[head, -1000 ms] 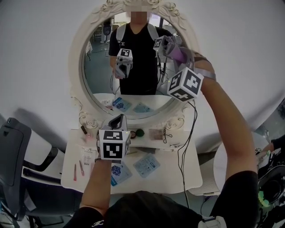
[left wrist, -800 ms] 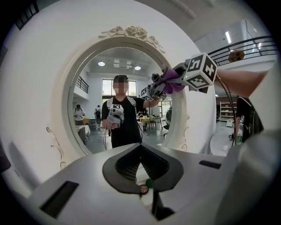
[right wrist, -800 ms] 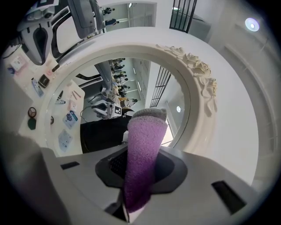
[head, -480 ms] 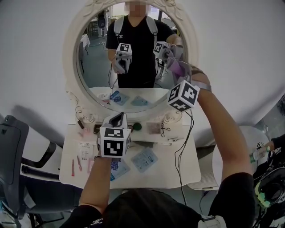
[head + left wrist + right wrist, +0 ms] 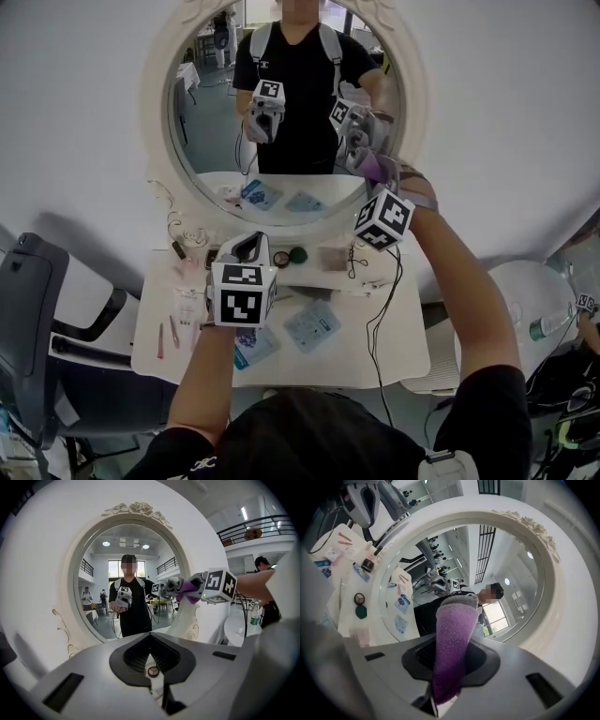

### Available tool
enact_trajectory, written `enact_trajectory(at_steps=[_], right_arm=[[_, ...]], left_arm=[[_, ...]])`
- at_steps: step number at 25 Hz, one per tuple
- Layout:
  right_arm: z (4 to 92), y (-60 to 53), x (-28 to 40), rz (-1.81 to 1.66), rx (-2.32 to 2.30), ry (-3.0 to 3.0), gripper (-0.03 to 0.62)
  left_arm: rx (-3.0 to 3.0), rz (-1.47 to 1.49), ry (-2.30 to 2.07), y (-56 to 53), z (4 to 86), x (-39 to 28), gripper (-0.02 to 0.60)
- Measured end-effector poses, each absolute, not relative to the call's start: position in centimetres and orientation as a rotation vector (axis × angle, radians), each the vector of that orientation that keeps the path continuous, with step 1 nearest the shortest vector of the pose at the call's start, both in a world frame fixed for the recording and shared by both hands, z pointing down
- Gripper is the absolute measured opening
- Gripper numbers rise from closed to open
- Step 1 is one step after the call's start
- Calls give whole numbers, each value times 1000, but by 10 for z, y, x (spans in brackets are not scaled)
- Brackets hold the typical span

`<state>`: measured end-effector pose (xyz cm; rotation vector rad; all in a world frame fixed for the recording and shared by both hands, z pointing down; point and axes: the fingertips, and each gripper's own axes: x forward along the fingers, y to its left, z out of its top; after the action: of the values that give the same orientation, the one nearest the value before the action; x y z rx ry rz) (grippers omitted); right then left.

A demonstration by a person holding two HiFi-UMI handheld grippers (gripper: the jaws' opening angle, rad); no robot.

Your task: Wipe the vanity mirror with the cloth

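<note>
The oval vanity mirror [image 5: 281,103] in its white ornate frame stands against the wall above the vanity table. My right gripper [image 5: 371,161] is shut on the purple cloth [image 5: 379,170] and presses it against the glass at the mirror's lower right, close to the frame. In the right gripper view the cloth [image 5: 452,644] sticks up between the jaws toward the mirror [image 5: 497,569]. My left gripper [image 5: 247,249] hovers over the table below the mirror, shut and holding nothing. The left gripper view shows the mirror [image 5: 126,573] ahead, with the right gripper [image 5: 183,585] and the cloth [image 5: 191,591] at its right edge.
The white vanity table [image 5: 398,352] carries blue sachets [image 5: 311,325], a green round lid [image 5: 298,255], small cosmetics and a black cable [image 5: 375,319]. A dark chair [image 5: 37,309] stands at the left. At the right is a round white table [image 5: 525,300].
My right gripper has slid the cloth downward along the mirror's right side. The left gripper has stayed in about the same place above the table.
</note>
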<state>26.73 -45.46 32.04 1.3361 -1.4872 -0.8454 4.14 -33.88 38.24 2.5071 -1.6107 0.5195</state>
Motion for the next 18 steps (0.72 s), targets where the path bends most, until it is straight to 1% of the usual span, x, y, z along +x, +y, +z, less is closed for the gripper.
enact_trajectory(at_steps=[9,18], right_arm=[[411,-455,248,-719,1209,-1523,95],[466,-457,220,-589,1134,-1606,94]], left_arm=[[2442,545,-1653,-333,396,20,0],[2345,584,-1722,-327,409,-13,1]])
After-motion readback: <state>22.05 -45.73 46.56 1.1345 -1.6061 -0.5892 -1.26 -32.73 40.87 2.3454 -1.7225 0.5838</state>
